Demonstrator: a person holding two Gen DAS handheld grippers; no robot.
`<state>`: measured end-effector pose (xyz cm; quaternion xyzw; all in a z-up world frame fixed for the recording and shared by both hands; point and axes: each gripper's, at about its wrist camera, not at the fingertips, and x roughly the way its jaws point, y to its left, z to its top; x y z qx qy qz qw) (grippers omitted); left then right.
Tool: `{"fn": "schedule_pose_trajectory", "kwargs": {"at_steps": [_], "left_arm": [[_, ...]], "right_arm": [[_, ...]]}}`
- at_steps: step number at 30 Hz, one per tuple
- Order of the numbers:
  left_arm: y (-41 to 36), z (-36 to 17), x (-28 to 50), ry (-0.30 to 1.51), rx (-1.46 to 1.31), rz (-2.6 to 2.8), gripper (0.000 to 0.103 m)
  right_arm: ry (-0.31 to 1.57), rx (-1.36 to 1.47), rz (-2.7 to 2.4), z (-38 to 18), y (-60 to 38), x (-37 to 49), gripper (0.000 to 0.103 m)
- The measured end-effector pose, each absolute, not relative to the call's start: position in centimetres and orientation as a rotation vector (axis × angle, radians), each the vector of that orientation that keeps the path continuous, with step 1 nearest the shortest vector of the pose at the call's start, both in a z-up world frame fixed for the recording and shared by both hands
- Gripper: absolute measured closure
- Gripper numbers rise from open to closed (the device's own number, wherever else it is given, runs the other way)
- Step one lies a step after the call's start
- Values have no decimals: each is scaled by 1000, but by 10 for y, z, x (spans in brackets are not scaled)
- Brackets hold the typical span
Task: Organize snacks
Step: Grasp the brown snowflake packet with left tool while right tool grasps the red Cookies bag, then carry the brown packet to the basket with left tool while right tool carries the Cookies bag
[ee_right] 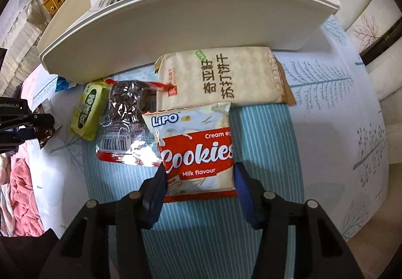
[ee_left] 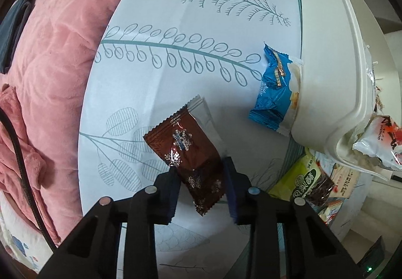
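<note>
Left gripper point(ee_left: 201, 178) is pointing down at the table and has its two blue pads pinched onto the lower half of a brown snowflake wrapper point(ee_left: 188, 150); the pack's silver crimped end sticks out past the fingertips, up and slightly left. Beyond that there's a wide bare stretch of leaf-print tablecloth point(ee_left: 201, 27), so plenty of room ahead, while off to the left the cloth edge runs right along a pink blanket point(ee_left: 55, 57). Ahead and to the right, a blue snack pack point(ee_left: 272, 93) lies with one end tucked against the wall of the white bin point(ee_left: 326, 78), which already has packets in it. Right gripper point(ee_right: 198, 186) also points down, its pads closed against both side edges of the Lipo cookies pack point(ee_right: 198, 150), gripping the bottom part. Just past that pack is a beige cracker pack point(ee_right: 221, 75) butting up to the bin's wall point(ee_right: 176, 30). To the left sit a clear red-trimmed bag point(ee_right: 125, 123) and a green pack point(ee_right: 88, 110), pretty crowded; I think the clear bag slips slightly under the cookies, hard to tell. Right side is open striped cloth.
</note>
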<state>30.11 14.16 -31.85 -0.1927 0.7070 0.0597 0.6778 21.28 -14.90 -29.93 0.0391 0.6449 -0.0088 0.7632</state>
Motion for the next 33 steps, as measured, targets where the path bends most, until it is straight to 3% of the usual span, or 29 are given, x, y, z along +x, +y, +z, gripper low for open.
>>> {"fn": "schedule_pose_trajectory", "kwargs": {"at_steps": [14,33], "left_arm": [[165,-308,268,1549,-505,126,89],[177,-239,246,1474,-565,68,89]], "right_arm": [[1356,127,64,-273,-130,183,55],[1196,38,246,-207,-117,190,55]]}}
